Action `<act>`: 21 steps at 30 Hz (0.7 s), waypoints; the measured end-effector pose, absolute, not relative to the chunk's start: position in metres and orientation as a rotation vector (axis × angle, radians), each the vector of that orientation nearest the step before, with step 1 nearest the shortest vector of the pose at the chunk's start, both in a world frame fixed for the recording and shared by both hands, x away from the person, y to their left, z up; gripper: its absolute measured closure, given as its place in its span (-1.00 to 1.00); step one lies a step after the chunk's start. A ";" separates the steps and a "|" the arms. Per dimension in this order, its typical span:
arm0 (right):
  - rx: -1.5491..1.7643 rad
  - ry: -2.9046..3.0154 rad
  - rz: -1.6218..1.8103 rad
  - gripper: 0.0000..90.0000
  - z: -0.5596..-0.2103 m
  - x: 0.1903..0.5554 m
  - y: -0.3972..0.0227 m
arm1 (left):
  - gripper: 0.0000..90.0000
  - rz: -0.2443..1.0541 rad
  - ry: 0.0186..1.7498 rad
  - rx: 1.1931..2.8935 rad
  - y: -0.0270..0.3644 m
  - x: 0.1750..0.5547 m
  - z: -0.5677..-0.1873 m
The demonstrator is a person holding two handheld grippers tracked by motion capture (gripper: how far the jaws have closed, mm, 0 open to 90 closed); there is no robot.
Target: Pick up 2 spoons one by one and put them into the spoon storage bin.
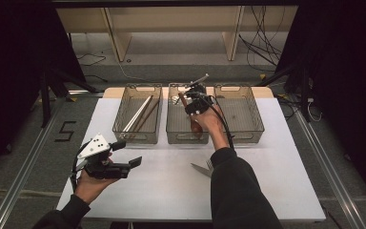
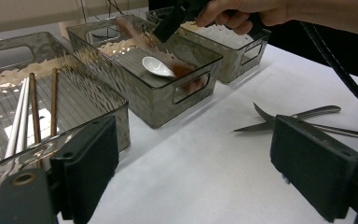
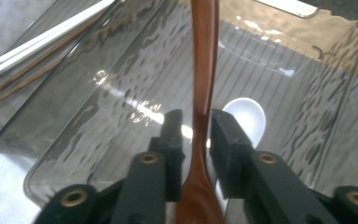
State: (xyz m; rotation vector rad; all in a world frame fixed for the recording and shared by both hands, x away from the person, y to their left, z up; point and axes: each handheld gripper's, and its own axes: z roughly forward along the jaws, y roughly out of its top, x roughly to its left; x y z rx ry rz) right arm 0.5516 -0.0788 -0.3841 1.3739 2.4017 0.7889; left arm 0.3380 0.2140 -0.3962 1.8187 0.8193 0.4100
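Three clear ribbed plastic bins sit side by side at the far edge of the white table (image 1: 171, 191): left bin (image 1: 138, 114), middle bin (image 1: 181, 136), right bin (image 1: 240, 114). Left bin holds chopsticks (image 1: 140, 114), two white and what looks like two brown, lying lengthwise. Middle bin holds one white ceramic spoon (image 3: 247, 116) on its floor, plus the brown wooden spoon (image 3: 204, 93). One pair of metal scissors (image 2: 303, 121) lies loose on the table, near side of the bins, just beside the right forearm, blades apart. Wooden spoon: reddish-brown, glossy, long slim handle widening to the bowl, slanted down into the middle bin, motion-blurred in the left gripper view. Right gripper (image 3: 196, 135) hangs over the middle bin, pointing down into it; spoon handle runs between its jaws, which stand slightly apart with a thin gap each side, pads not pressing. White spoon sits just past the jaws, right under the wooden one's path. Left gripper (image 1: 126, 155) is held above the near left of the table, well apart from the bins, jaws wide apart, nothing between them.
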 end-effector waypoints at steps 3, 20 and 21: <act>1.368 2.407 0.793 0.51 -0.382 0.551 -0.080 | -0.67 0.410 0.819 1.819 0.214 0.338 -0.396; 1.320 2.465 0.909 -0.03 -0.365 0.527 -0.101 | -0.67 0.409 0.824 1.817 0.213 0.338 -0.397; 1.314 2.473 0.918 -0.07 -0.364 0.525 -0.102 | -0.67 0.409 0.825 1.818 0.213 0.338 -0.397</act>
